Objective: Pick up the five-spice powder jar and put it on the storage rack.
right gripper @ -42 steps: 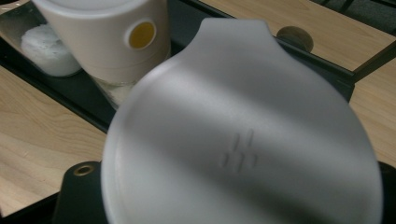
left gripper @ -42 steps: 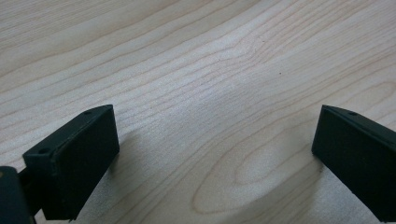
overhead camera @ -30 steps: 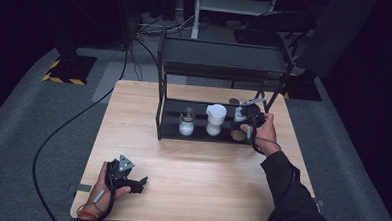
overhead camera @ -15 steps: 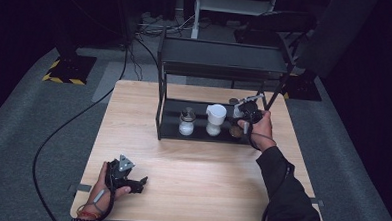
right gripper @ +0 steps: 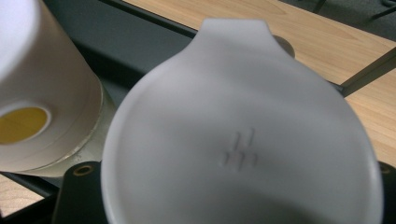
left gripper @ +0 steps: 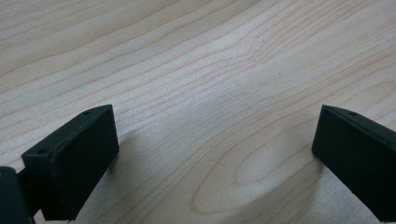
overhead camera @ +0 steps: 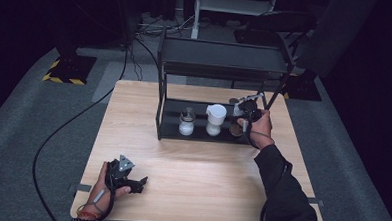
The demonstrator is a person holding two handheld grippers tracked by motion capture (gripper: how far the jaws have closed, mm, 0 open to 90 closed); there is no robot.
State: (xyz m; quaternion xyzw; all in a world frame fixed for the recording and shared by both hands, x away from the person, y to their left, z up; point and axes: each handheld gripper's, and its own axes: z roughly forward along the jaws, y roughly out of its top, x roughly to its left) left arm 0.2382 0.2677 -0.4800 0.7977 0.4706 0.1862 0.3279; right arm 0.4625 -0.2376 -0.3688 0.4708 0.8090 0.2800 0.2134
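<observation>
My right gripper [overhead camera: 242, 108] is at the right end of the black rack's lower shelf [overhead camera: 198, 135]. It is shut on a small white spouted cup [right gripper: 238, 140], which in the right gripper view covers most of the space between the jaws [right gripper: 233, 196]. A white jug [overhead camera: 215, 119] and a lidded glass jar [overhead camera: 186, 124] stand on the same shelf to its left. My left gripper [overhead camera: 133, 180] lies on the wooden table [overhead camera: 196, 180] near the front left corner. It is open, with bare wood between its fingers [left gripper: 70, 163].
The black two-tier rack [overhead camera: 221, 59] stands at the back of the table, with its posts beside my right hand. A small brown thing [overhead camera: 235, 131] sits on the lower shelf under that hand. A white container with a yellow round mark [right gripper: 28, 121] is close on the cup's left.
The right hand with its gripper has shifted slightly toward the rack. The left hand has stayed still.
</observation>
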